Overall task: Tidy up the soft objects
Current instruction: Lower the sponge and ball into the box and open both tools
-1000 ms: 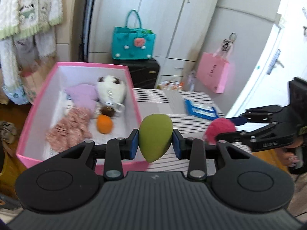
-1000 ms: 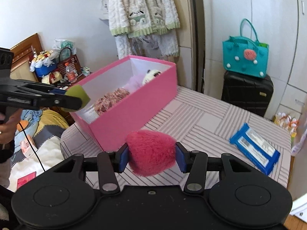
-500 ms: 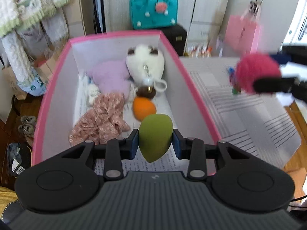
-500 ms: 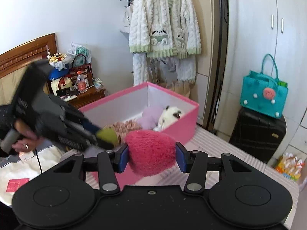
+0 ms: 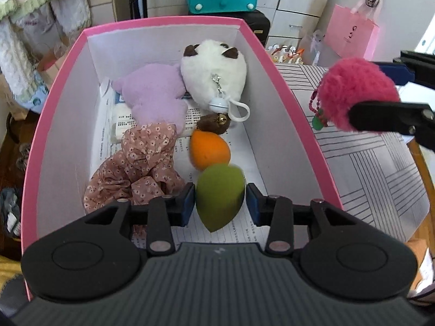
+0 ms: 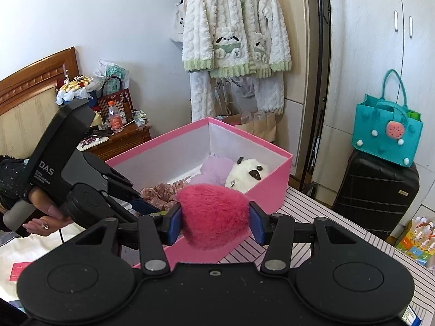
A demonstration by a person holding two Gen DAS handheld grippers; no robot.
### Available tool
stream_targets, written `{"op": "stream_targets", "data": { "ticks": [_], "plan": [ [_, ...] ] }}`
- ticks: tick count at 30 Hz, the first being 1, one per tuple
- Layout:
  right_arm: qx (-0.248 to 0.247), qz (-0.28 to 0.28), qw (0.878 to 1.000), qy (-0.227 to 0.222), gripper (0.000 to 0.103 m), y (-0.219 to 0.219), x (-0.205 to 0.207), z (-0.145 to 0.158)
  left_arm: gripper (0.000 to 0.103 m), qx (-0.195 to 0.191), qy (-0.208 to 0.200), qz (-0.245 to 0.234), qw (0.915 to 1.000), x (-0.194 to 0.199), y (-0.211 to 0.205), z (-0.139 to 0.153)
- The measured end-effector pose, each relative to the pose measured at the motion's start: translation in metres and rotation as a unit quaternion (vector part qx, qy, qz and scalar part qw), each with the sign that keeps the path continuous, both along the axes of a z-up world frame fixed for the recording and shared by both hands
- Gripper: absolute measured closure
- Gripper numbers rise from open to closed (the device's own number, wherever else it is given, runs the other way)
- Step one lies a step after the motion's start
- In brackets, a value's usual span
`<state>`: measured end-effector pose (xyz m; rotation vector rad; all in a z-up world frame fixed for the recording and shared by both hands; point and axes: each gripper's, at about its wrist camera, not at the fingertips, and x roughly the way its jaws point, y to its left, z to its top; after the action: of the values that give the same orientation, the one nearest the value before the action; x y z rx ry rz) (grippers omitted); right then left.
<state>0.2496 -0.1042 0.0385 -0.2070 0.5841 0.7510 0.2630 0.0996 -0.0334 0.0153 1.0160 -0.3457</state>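
My left gripper is shut on a green sponge egg and holds it over the near end of the open pink box. Inside lie an orange sponge egg, a floral scrunchie, a lilac plush, a white panda plush and a small brown ball. My right gripper is shut on a fluffy pink pom-pom, held beside the box's right wall; it also shows in the left wrist view.
The box stands on a striped table. Behind are a black suitcase with a teal bag, a pink gift bag, hanging white clothes and a wooden nightstand.
My left gripper has moved forward and down into the box with the green sponge. My right gripper has come closer to the box's right wall, still holding the pom-pom.
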Motion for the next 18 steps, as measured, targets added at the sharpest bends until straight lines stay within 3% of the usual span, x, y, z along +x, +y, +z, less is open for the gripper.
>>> {"op": "stream_targets", "data": {
  "ticks": [4,11,18],
  "plan": [
    [0.008,0.011,1.000,0.009,0.048,0.005,0.007,0.000,0.045,-0.007,-0.008,0.008,0.9999,-0.003,0.005,0.007],
    [-0.006,0.052,0.999,0.013,0.048,0.024,0.010,0.001,0.039,-0.002,-0.048,0.024,0.9985,-0.028,0.026,0.040],
    [-0.024,0.088,0.994,0.056,0.047,0.053,0.015,-0.008,0.038,0.011,-0.082,0.053,0.9952,-0.052,0.048,0.061]
  ]
}}
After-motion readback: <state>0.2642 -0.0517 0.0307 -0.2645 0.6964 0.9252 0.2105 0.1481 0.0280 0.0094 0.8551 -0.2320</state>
